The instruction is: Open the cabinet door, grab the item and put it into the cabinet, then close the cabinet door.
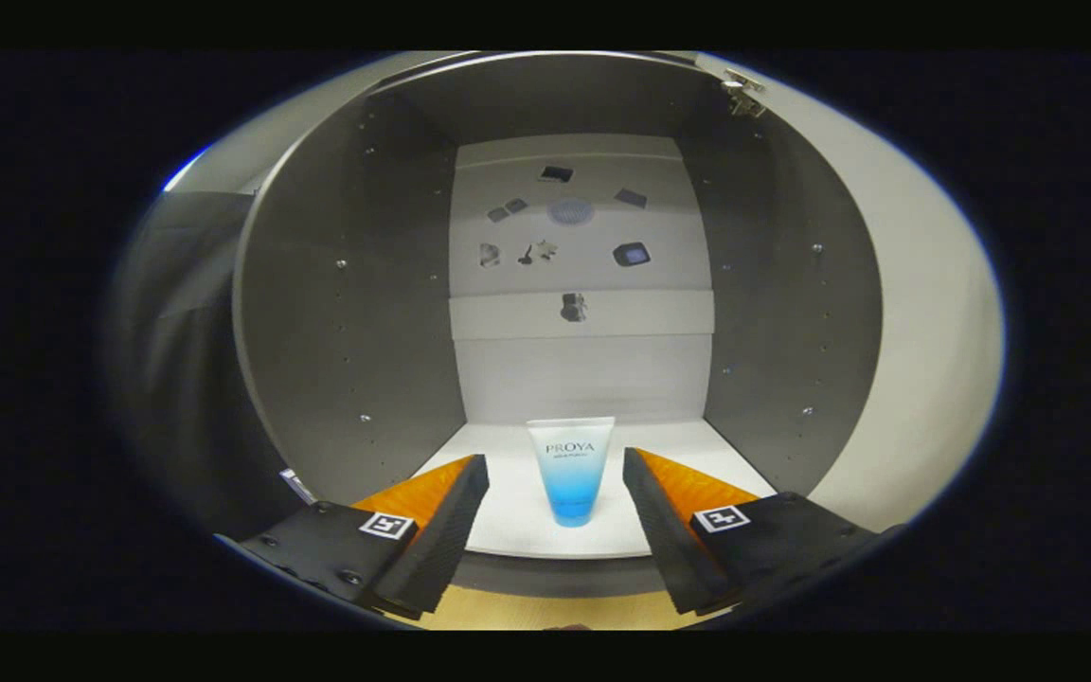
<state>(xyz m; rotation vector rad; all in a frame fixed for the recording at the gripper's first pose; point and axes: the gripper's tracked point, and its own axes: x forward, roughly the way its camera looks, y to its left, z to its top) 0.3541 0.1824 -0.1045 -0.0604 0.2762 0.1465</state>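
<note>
The tongs (555, 493) stand spread apart, touching nothing, their fingers flanking a tube (571, 470) that stands cap-down on the white cabinet floor (508, 530), clear of both. At twelve o'clock beyond the tube rises the pale back panel (583, 379) of the open cabinet (356, 313), grey side walls at nine and three o'clock. A hinge (742, 95) sits at one o'clock.
</note>
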